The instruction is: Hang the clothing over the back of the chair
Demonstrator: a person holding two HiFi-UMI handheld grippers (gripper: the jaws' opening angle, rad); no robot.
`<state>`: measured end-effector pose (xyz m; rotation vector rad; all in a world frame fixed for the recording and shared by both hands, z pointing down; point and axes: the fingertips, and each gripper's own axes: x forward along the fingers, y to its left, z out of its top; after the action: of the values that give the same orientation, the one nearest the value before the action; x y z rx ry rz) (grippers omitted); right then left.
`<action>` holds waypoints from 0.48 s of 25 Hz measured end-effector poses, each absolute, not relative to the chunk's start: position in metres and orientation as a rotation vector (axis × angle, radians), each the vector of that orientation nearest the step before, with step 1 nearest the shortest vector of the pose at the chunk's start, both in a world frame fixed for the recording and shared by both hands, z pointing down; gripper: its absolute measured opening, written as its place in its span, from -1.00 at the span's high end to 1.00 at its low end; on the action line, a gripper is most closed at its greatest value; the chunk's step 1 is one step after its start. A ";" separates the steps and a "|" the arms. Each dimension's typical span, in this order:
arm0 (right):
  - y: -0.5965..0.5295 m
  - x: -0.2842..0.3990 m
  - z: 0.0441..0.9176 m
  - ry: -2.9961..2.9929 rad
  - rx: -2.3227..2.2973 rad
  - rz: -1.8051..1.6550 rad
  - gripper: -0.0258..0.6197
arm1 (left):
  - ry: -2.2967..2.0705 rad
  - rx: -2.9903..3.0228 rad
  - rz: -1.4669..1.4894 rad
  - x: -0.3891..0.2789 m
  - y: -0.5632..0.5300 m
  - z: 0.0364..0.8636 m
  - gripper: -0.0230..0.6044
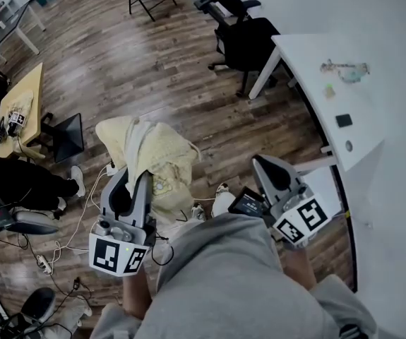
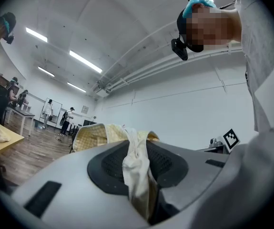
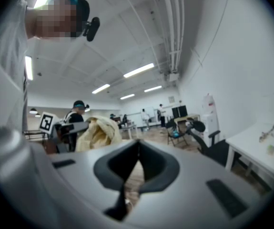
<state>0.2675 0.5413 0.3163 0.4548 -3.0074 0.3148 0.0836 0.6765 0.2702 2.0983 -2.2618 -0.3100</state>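
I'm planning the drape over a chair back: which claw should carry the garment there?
Left. The left claw is clamped on the garment; the right claw is shut with nothing between its jaws.

Left gripper (image 1: 133, 176) jaws clamped, right gripper (image 1: 260, 162) jaws together, both near level

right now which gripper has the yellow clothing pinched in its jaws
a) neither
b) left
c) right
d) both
B: the left gripper view shows a fold of the yellow clothing clamped between the jaws of the left gripper, while the right gripper has nothing between its jaws.
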 end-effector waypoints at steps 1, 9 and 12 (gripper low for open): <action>0.539 0.267 0.316 -3.003 0.453 0.308 0.82 | -2.265 2.100 -0.308 0.083 0.675 0.269 0.57; 0.508 0.250 0.319 -3.030 0.393 0.338 0.82 | -2.305 2.061 -0.325 0.067 0.650 0.269 0.57; 0.488 0.235 0.317 -3.040 0.362 0.329 0.82 | -2.333 2.036 -0.316 0.055 0.632 0.268 0.57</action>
<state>0.2348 0.4877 0.3172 0.3620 -3.0398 0.3292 0.0548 0.6318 0.2676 2.0360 -2.3326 -0.3156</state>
